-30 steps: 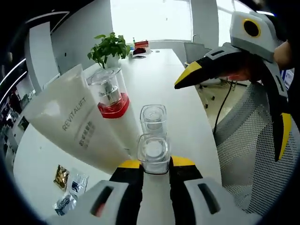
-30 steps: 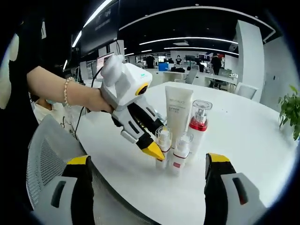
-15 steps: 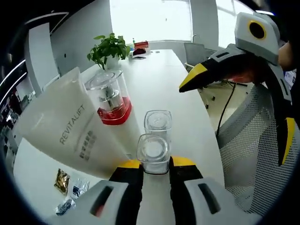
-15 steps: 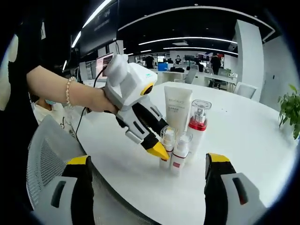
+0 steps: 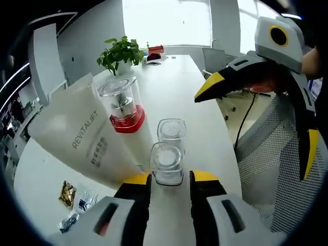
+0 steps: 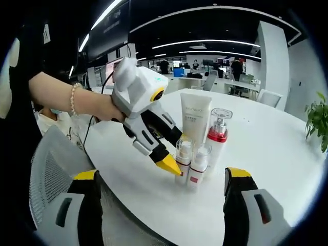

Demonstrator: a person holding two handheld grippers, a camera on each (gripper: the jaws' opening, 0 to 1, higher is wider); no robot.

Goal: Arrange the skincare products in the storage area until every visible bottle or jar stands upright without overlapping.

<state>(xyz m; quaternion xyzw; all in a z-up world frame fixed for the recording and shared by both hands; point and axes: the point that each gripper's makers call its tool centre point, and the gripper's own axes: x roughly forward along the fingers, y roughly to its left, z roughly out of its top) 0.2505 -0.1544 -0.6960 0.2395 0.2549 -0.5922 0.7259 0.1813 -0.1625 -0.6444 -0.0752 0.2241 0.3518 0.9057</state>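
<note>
Several skincare items stand upright in a cluster on the white table (image 6: 266,154): a white REVITALIFT tube (image 5: 87,141) (image 6: 195,118), a clear pump bottle with a red band (image 5: 122,105) (image 6: 217,133), and two small clear-capped bottles. The nearer small bottle (image 5: 166,163) (image 6: 183,156) stands between my left gripper's (image 5: 170,178) (image 6: 171,163) jaws, which are slightly apart, with a thin gap on its right side. The second small bottle (image 5: 171,133) (image 6: 199,164) is just beyond. My right gripper (image 6: 162,173) (image 5: 259,118) hangs wide open and empty over the table edge.
A potted plant (image 5: 120,51) (image 6: 319,120) stands farther along the table. Small sachets (image 5: 74,200) lie left of the tube. A mesh chair (image 5: 277,154) (image 6: 56,169) stands close to the table edge. A person's forearm with a bracelet (image 6: 66,97) holds the left gripper.
My left jaws have parted a little around the nearer small bottle, which now stands on the table. The left gripper has tilted back slightly. The right gripper has held still.
</note>
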